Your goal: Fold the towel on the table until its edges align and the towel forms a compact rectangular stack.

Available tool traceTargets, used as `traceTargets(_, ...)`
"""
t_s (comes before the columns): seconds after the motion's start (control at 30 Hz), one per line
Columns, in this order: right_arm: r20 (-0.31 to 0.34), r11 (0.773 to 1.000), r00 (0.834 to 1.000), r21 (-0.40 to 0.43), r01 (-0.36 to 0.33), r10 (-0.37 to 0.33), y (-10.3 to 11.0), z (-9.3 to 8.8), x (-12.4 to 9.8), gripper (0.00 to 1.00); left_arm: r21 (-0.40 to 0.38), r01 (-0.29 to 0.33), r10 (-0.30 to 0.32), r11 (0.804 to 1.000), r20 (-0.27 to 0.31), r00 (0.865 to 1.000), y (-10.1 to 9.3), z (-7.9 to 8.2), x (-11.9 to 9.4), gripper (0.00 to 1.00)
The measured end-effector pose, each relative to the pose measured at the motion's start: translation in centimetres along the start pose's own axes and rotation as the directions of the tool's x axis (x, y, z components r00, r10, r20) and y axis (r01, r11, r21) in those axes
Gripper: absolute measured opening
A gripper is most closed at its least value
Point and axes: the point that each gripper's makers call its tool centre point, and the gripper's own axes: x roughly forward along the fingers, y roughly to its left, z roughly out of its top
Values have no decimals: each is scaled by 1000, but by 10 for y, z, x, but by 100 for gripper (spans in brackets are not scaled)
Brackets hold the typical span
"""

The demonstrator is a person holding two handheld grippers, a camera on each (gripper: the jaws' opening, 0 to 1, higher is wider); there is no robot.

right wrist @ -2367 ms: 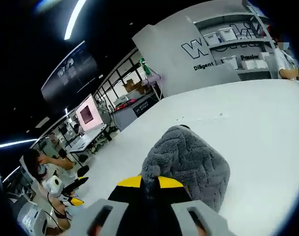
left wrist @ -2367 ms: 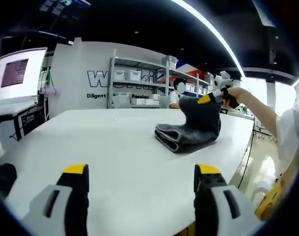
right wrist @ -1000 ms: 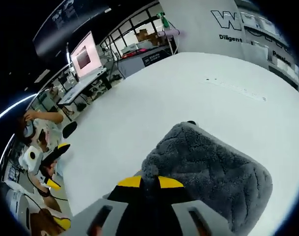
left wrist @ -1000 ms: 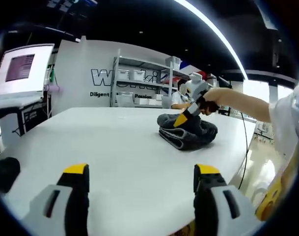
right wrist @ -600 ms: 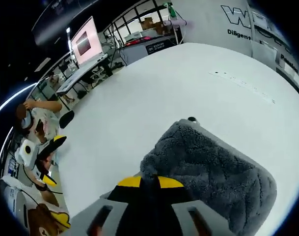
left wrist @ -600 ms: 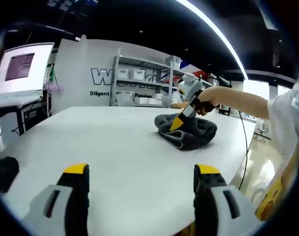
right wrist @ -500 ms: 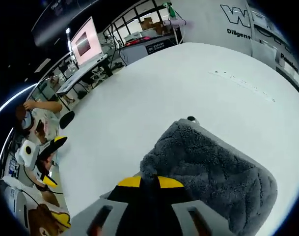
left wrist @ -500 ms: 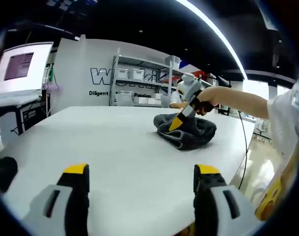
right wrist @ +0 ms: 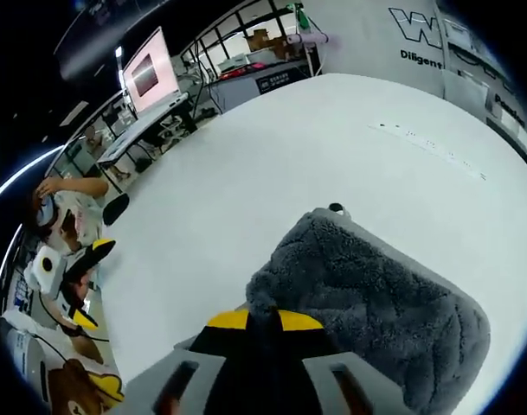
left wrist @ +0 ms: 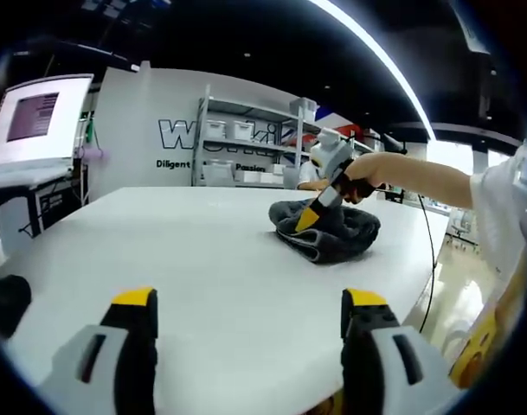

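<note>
"Diligent" on the white wall (left wrist: 142,121)

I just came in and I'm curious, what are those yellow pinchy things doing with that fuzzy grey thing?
A person is folding a grey towel on a white table with two handheld grippers. The right gripper has its jaws shut on a fold of the towel, which lies in a thick bundle, not yet a neat rectangle. The left gripper waits with its jaws open above the near part of the table, well apart from the towel.

The left gripper (left wrist: 250,324) hangs level with jaws spread wide apart. The right gripper (right wrist: 264,318), held in a hand (left wrist: 364,177), points downward, jaws pinched together on gray cloth.
</note>
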Motion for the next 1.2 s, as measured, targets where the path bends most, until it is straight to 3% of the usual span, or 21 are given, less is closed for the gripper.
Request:
traceTargets(0.47,55,1000,998,23,-19,18,3,3,-11,15,3,-11,11,1000,3,1000,0,1,-5,92)
traceTargets(0.9,163,1000,986,1,-22,21,14,20,-51,23,12,-10,9,1000,9,1000,-5,5,-8,92)
traceTargets(1.07,238,1000,971,-5,-30,30,17,31,-77,24,14,-3,3,1000,10,1000,-7,5,-9,92)
traceTargets(1.2,336,999,941,-22,-42,47,16,37,-108,27,15,1,-1,1000,12,1000,-8,7,-8,92)
